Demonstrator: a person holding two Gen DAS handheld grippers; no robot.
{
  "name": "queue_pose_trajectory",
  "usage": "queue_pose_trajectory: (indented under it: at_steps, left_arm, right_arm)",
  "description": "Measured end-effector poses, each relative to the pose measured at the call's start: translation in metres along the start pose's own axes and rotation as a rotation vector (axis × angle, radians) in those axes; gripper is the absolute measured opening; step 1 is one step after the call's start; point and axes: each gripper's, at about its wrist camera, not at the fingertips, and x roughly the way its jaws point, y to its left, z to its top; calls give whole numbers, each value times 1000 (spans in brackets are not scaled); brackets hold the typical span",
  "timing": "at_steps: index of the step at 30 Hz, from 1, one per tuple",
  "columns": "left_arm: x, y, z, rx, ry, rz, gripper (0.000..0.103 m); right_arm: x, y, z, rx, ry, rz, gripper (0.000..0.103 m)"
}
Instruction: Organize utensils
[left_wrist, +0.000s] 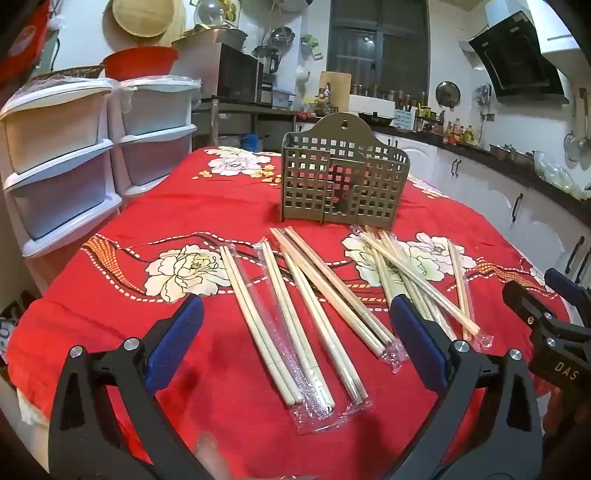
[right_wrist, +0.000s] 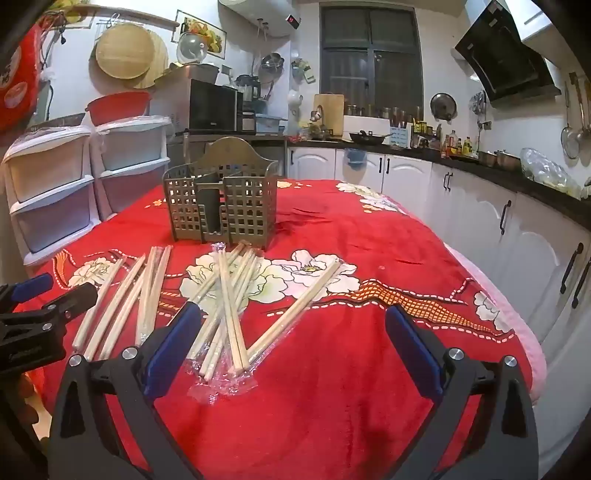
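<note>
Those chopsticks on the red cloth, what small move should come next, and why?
Probably lower the left gripper onto one wrapped chopstick pair lying just ahead of it. Both sets of jaws stand wide open and empty, all the pairs lie on the cloth, and the holder looks empty.

We see a brightly lit kitchen under indoor light; the window is dark. Fisheye bending curves the cabinets at the edges, corners go black, and plastic wrappers glint.
</note>
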Motion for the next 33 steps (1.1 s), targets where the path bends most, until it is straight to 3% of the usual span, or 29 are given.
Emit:
queue_pose_trajectory:
  at_steps: [33]
  left_arm:
    - [-4, -2, 0, 10, -11, -3, 93]
  right_arm:
    - [-2, 2, 0, 5, -4, 9, 97]
